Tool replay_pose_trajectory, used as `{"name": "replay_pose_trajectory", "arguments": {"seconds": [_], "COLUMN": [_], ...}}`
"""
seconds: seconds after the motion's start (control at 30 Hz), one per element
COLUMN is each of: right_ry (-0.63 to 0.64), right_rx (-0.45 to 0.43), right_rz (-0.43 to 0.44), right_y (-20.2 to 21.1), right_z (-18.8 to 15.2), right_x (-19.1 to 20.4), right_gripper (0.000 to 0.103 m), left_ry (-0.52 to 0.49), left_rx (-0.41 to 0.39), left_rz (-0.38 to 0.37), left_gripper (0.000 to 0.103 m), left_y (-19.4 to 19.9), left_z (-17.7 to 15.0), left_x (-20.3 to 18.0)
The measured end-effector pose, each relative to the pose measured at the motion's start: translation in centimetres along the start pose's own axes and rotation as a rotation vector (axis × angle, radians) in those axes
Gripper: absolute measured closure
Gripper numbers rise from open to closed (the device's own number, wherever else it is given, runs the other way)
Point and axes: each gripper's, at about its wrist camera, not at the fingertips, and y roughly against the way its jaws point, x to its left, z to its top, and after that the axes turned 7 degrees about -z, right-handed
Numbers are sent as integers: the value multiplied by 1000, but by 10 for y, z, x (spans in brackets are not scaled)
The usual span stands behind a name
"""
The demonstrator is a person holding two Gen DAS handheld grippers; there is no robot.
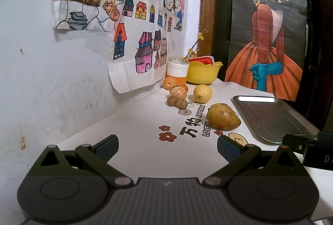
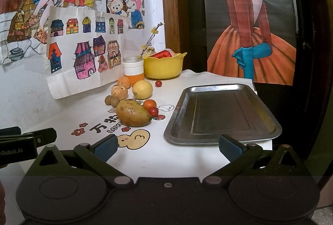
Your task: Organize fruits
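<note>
White-covered desk (image 2: 187, 160) carrying all items; printed characters and cartoon figures mark its cloth ahead of both pairs of fingers. Metal tray (image 2: 222, 114), empty, lying flat directly ahead of the right gripper (image 2: 168, 147), closer to its right finger than to its left; in the left wrist view the same tray (image 1: 270, 118) sits ahead and to the right of the left gripper (image 1: 167, 147). Yellow bowl (image 2: 163, 67) at the far edge of the desk, holding something red, with a white-lidded jar (image 2: 133, 72) just beside it on the left. Both grippers stand with their blue-padded fingers spread wide apart and nothing between them, hovering over the near part of the desk, well apart from the fruit.

Fruit, all on the cloth to the left of the tray and far ahead of the fingers: a brownish-green mango (image 2: 133, 113), nearest the fingers; a yellow lemon (image 2: 142, 89) behind it; a peeled-looking mandarin (image 2: 119, 91) and an orange fruit (image 2: 124, 81) near the jar; a small orange-red fruit (image 2: 149, 104) and a red cherry tomato (image 2: 153, 111) touching the mango's right side; two brown nuts (image 2: 111, 100) touching one another left of the mango; a lone red cherry tomato (image 2: 158, 83) near the bowl.
</note>
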Motion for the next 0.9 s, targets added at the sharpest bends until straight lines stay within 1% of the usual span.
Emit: {"name": "replay_pose_trajectory", "arguments": {"seconds": [0.77, 0.9], "right_ry": [-3, -8], "right_rx": [5, 12], "right_rz": [3, 8], "right_y": [3, -1], "right_z": [1, 1], "right_x": [4, -1], "right_gripper": [0, 0], "left_ry": [1, 1], "left_rx": [1, 4], "left_rz": [1, 2], "left_gripper": [0, 0], "left_y": [1, 0], "left_z": [0, -2], "left_x": [1, 1]}}
